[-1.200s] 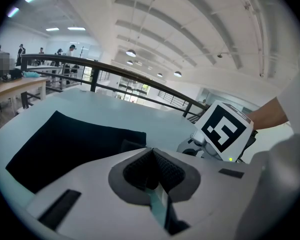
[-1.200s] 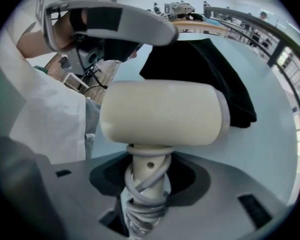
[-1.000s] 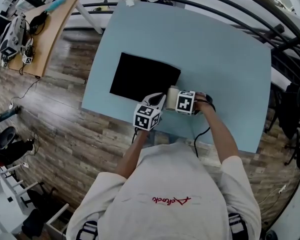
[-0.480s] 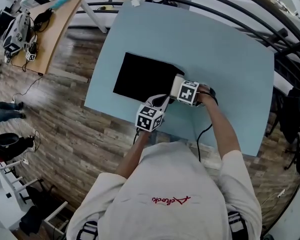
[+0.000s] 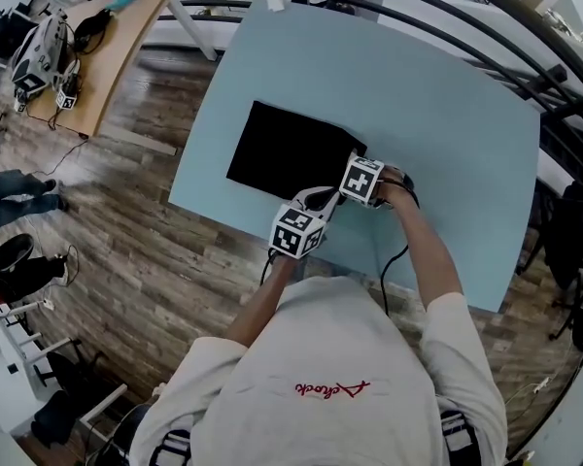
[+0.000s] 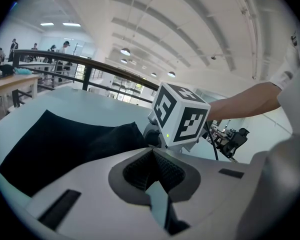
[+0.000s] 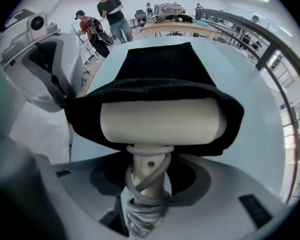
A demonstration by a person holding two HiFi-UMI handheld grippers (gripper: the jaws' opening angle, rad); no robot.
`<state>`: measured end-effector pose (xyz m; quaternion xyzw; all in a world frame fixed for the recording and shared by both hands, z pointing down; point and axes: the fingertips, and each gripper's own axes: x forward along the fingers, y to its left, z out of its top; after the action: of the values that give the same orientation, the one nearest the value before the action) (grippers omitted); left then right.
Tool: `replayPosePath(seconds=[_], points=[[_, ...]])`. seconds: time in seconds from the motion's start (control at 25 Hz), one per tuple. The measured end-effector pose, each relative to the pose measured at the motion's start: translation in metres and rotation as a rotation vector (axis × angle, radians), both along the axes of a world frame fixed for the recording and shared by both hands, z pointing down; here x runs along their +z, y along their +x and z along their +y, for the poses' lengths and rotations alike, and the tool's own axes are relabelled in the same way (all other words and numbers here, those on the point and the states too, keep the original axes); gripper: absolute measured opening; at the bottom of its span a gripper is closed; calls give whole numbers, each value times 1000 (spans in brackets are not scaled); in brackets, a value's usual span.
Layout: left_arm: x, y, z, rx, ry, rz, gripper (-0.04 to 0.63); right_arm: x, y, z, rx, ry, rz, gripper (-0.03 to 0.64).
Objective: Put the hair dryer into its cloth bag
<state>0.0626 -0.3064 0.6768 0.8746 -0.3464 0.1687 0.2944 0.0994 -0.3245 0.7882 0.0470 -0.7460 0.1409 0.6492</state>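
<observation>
Right gripper (image 7: pixel 146 181) grasps the dryer (image 7: pixel 162 121) by its handle (image 7: pixel 146 171), the cord (image 7: pixel 146 204) wound round that handle, jaws part-way apart on it. Over the last second it has carried the dryer left across the table (image 5: pixel 437 105), from just right of the bag (image 5: pixel 282 149) into the bag's mouth at its near right corner. The cream barrel, bare beside the black cloth a second ago, is now ringed by the hem (image 7: pixel 155 86) in the right gripper view. In the head view the barrel is hidden under the marker cube (image 5: pixel 361 181). Just left of it, the left gripper (image 6: pixel 152 154) is clenched, pinching the hem's left end and lifting it, and has kept its place. The bag's body lies flat, running far and left. So insertion seems begun: the barrel sits in the opening, with handle and cord outside. Pushing deeper likely needs the mouth held wide, or the barrel may snag the hem or shove the bag along.
</observation>
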Motion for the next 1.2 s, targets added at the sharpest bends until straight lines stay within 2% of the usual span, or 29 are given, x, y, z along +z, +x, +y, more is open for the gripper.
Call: replayPosePath(seconds=[0.28,0.48,0.6,0.96,1.2], points=[[3,-7,-2,-4,-11,6,9,9,-7,2,-3,-1,2,216],[5,-3,-1,3,-19,2,9,9,-8,3,6,42,-38,219],[6,-2,-1,8,-22,0,9,6,-5,2,7,52,-63,272],[11,10,-3,28,-30,-16,9,-19,27,4,103,73,-158,319],[18,21,1,52,-53,-33,9,-16,71,21,122,103,-112,331]])
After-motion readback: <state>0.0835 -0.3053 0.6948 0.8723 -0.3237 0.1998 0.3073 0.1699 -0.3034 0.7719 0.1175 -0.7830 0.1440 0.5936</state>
